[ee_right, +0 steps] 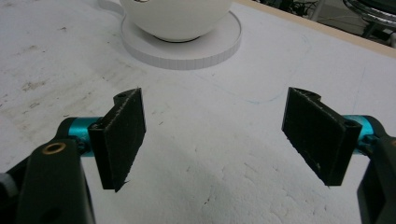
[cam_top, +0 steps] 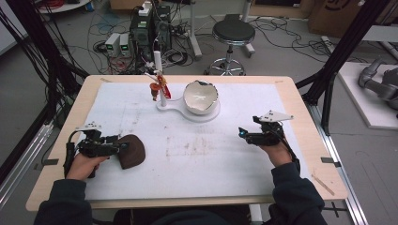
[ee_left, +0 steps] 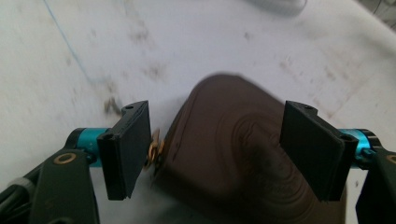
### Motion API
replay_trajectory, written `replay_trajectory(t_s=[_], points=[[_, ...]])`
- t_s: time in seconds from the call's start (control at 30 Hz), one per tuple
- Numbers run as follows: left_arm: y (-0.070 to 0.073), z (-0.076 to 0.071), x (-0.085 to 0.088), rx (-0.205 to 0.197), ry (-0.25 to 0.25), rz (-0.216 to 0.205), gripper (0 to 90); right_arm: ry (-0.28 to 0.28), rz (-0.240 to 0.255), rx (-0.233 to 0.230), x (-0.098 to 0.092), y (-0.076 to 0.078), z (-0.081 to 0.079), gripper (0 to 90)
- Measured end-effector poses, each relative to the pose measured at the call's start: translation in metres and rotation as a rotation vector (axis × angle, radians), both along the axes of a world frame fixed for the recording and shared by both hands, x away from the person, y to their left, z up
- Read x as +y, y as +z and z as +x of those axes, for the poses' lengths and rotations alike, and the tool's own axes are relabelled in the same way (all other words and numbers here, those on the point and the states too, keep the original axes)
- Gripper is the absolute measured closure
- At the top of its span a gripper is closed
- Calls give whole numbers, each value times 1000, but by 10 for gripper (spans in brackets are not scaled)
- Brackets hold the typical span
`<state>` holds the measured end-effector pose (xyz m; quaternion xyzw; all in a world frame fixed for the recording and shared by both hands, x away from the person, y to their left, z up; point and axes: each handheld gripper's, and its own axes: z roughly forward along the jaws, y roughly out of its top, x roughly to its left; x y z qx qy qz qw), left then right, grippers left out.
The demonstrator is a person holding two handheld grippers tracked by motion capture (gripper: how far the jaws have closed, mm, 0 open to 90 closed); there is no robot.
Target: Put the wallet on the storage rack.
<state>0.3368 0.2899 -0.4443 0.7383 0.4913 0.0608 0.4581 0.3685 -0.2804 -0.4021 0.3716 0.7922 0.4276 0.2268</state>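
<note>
On a stained white mat [cam_top: 197, 154] in a cable-strewn lab, the left gripper [ee_left: 217, 151] straddles a brown leather pouch [ee_left: 233, 149], jaws released on either side, apparently to seize it; the right gripper [ee_right: 212, 135] waits apart, jaws spread, nothing between, facing the white bowl [ee_right: 175, 16]

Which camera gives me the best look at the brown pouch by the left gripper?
The left gripper view: the brown pouch lies close up between the open jaws, its curved edge and a small brass piece visible. The high view shows the whole pouch small, beside the left gripper. The right gripper view faces the white bowl instead.
</note>
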Motion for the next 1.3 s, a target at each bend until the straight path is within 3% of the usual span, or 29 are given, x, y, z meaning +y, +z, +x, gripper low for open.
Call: replay_trajectory(t_s=[0.13,0.33,0.43,0.6,0.77,1.03,1.2,1.3], points=[[-4,3,-1,61,8,-71,294,-1,4,7,1,-1,0,219],[-5,6,-24,66,19,-77,301,14,2,10,5,-2,1,220],[-4,8,-45,67,9,-72,302,15,3,15,6,-2,1,228],[-5,12,-70,40,-21,-70,286,12,12,17,5,-2,1,229],[-6,12,-78,47,-52,-68,254,13,15,14,3,-1,1,229],[-6,15,-95,34,-56,-87,336,23,13,19,7,-3,2,229],[-4,18,-121,-26,-80,-134,449,36,11,31,13,-5,3,229],[-9,20,-140,-38,-109,-149,480,58,-1,38,18,-6,4,229]])
